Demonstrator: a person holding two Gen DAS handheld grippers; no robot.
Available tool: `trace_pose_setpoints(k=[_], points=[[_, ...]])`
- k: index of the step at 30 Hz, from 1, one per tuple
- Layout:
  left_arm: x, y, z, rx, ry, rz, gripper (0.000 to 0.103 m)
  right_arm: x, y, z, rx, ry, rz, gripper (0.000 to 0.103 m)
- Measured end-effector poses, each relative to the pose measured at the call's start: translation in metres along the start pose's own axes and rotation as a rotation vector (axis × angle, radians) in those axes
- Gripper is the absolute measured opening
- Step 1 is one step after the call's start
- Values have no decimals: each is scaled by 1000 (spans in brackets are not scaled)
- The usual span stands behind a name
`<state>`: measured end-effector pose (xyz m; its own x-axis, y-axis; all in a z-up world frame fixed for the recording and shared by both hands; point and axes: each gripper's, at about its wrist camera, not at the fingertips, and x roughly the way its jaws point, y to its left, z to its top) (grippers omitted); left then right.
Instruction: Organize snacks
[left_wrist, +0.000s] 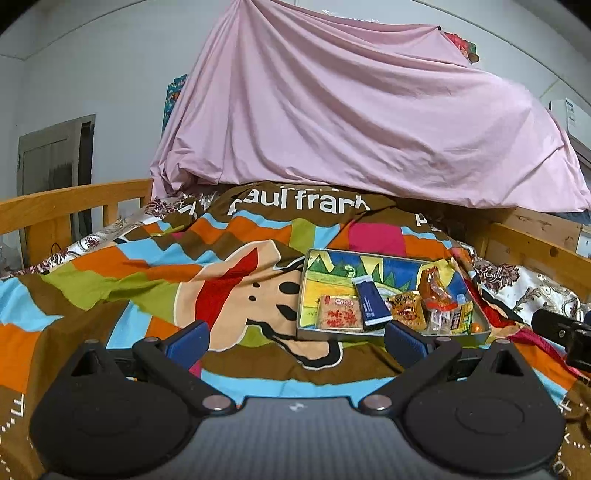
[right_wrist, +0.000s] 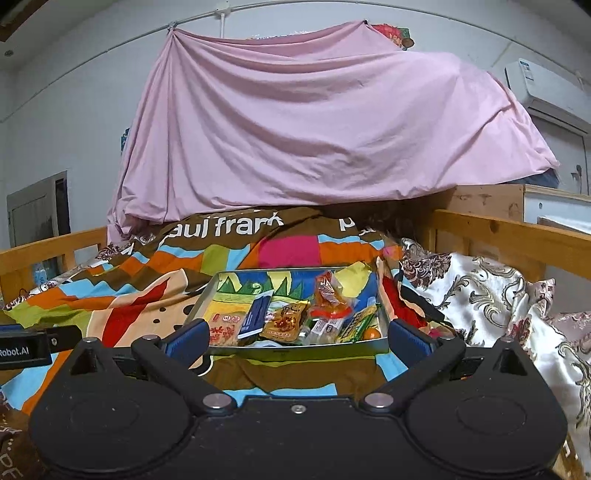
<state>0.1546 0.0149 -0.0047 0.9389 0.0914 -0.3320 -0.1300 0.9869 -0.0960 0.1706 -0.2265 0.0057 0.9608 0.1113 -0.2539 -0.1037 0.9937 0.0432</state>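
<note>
A shallow metal tray (left_wrist: 391, 255) with a colourful printed bottom lies on the bed and holds several snack packets: a yellow pack with red print (left_wrist: 339, 312), a dark blue packet (left_wrist: 371, 301), an orange-brown pouch (left_wrist: 408, 310) and a clear-wrapped orange snack (left_wrist: 436, 290). The tray also shows in the right wrist view (right_wrist: 229, 275), just beyond my right gripper (right_wrist: 295, 338), which is open and empty. My left gripper (left_wrist: 295, 338) is open and empty, down-left of the tray.
A colourful patchwork quilt (left_wrist: 147, 280) covers the bed. Wooden bed rails (left_wrist: 66, 206) run along the left and right (right_wrist: 517, 236). A pink sheet (left_wrist: 351, 118) hangs behind. A white patterned cloth (right_wrist: 480, 288) lies to the right.
</note>
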Motion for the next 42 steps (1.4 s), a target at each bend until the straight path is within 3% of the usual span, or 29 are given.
trace_pose_setpoints(k=[9, 24, 30, 42], points=[[-3, 14, -14, -11, 18, -20, 103, -12, 13, -8, -8, -31, -7, 102], [5, 33, -35, -26, 15, -105, 103, -13, 23, -30, 29, 33, -62, 102], [9, 33, -36, -23, 22, -102, 103, 1, 27, -36, 2, 81, -47, 102], [8, 29, -38, 22, 37, -100, 103, 5, 28, -38, -2, 87, -52, 102]])
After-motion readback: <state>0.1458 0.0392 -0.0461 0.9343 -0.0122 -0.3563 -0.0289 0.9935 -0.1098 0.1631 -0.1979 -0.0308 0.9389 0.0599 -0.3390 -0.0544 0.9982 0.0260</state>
